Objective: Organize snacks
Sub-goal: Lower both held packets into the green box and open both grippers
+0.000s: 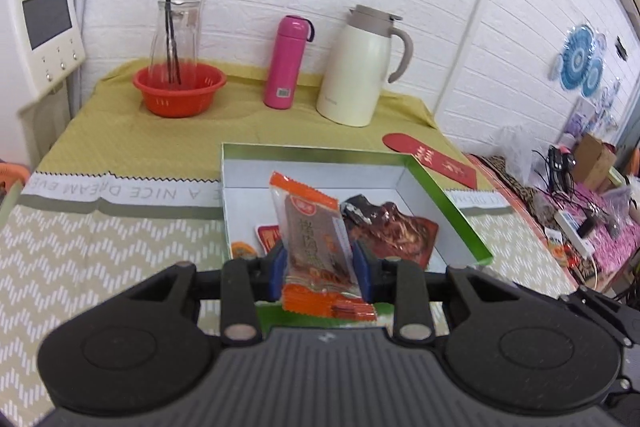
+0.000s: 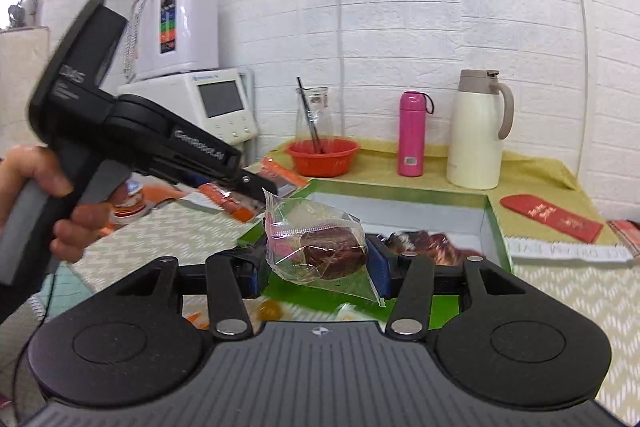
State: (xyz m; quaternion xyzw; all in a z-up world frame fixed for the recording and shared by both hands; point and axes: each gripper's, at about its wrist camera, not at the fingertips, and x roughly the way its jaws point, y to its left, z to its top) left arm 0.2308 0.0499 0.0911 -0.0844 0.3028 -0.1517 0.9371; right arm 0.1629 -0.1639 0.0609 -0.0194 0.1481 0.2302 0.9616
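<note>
My left gripper (image 1: 318, 267) is shut on an orange-edged snack packet (image 1: 308, 223), which stands upright between the blue pads (image 1: 277, 273). Just beyond it lies a green-rimmed box (image 1: 440, 195) with a white inside, holding a dark red packet (image 1: 396, 231) and a few smaller packets. In the right wrist view my right gripper (image 2: 318, 263) is shut on a clear-wrapped brown round cake (image 2: 332, 253) near the box's front rim (image 2: 400, 189). A hand holds the left gripper (image 2: 260, 187) at the left of that view, the orange packet (image 2: 282, 173) in its tip.
Along the back wall stand a red basket (image 1: 180, 87) with a glass jug, a pink flask (image 1: 286, 63) and a white thermos jug (image 1: 360, 67). A red envelope (image 1: 432, 157) lies right of the box. A white appliance (image 1: 40, 27) is at left, a cluttered side table (image 1: 580, 215) at right.
</note>
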